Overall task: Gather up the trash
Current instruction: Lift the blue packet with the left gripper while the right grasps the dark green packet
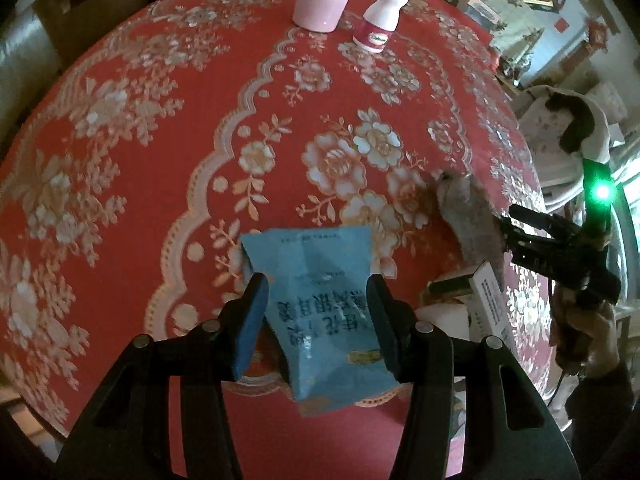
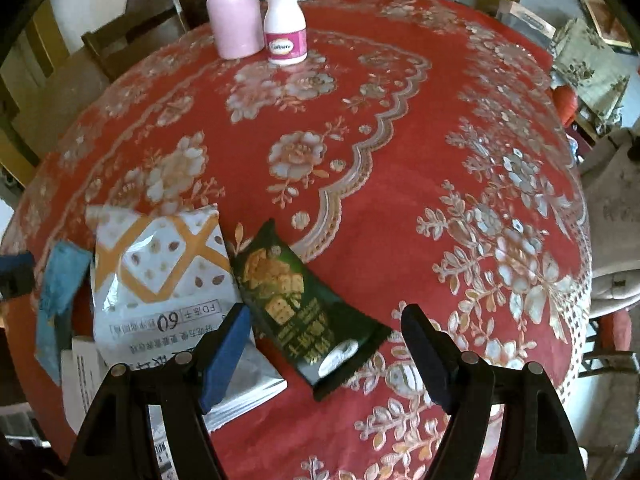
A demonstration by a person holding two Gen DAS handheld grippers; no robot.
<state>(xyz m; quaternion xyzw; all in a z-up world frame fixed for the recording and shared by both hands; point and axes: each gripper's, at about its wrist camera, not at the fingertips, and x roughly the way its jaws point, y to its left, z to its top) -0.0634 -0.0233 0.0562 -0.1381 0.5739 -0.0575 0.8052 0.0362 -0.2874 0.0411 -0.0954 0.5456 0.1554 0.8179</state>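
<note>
A blue snack wrapper lies on the red floral tablecloth. My left gripper is open, with one finger on each side of the wrapper. The wrapper also shows in the right wrist view at the left edge. My right gripper is open over a dark green cracker packet. A white and orange pouch lies just left of it, on a white box. In the left wrist view the right gripper is at the right, next to a grey-looking packet.
A pink bottle and a white pill bottle with a pink label stand upright at the table's far side. A white box lies right of the blue wrapper. Wooden chairs and cluttered furniture surround the table.
</note>
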